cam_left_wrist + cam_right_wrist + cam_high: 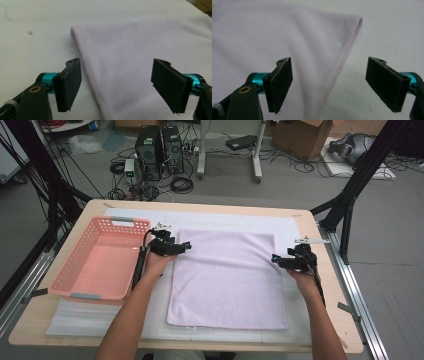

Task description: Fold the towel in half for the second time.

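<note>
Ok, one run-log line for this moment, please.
left tool: open, at towel far-left corner | right tool: open, at far-right corner | towel: flat on table | basket: left of towel

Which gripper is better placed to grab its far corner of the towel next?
Left, marginally: the left gripper reaches the towel by its far corner, open jaws straddling the hem. The right gripper is open too, further down its edge.

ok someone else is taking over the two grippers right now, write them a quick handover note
Left gripper: open, jaws straddling the towel's left hem near its far corner, not gripping.
Right gripper: open, straddling the right hem near the far right corner.
Lilac towel: lies flat on the white mat, not yet lifted.
Pink basket: at the left, empty.
Left to do: probably pinch both far corners and fold.
</note>
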Available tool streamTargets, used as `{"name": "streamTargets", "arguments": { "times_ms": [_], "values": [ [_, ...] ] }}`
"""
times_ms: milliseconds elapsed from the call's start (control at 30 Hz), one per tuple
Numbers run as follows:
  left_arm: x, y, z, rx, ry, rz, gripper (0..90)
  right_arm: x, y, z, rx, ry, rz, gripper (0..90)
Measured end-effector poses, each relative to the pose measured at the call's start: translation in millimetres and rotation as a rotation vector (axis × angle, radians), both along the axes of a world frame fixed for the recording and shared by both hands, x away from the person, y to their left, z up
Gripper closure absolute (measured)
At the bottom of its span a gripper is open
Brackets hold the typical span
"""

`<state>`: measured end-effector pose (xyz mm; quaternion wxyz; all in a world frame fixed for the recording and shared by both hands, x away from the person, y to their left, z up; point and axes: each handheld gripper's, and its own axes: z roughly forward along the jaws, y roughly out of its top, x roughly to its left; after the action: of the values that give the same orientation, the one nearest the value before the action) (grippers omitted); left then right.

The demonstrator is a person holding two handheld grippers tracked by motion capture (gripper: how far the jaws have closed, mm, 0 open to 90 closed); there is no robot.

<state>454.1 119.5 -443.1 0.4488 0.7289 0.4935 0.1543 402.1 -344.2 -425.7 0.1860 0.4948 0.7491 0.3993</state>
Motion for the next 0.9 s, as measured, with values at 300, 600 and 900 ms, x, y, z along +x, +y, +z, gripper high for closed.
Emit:
{"name": "streamTargets", "arguments": {
  "times_ms": [300,600,900],
  "values": [
    [23.2,-6.1,-0.1,0.058,0.021,0.025,28.6,36.4,12.9,-10.7,-0.044,0.053,-0.044,24.1],
    [28.6,-10.8,-8.0,0.144,-0.009,0.027,36.3,50.9,17.6,-18.2,-0.102,0.067,-0.071,49.7],
    [28.3,-11.9,-7.0,0.061,0.044,0.058,84.1,53.9,17.1,-21.6,0.011,0.073,-0.114,85.2]
  ]
}}
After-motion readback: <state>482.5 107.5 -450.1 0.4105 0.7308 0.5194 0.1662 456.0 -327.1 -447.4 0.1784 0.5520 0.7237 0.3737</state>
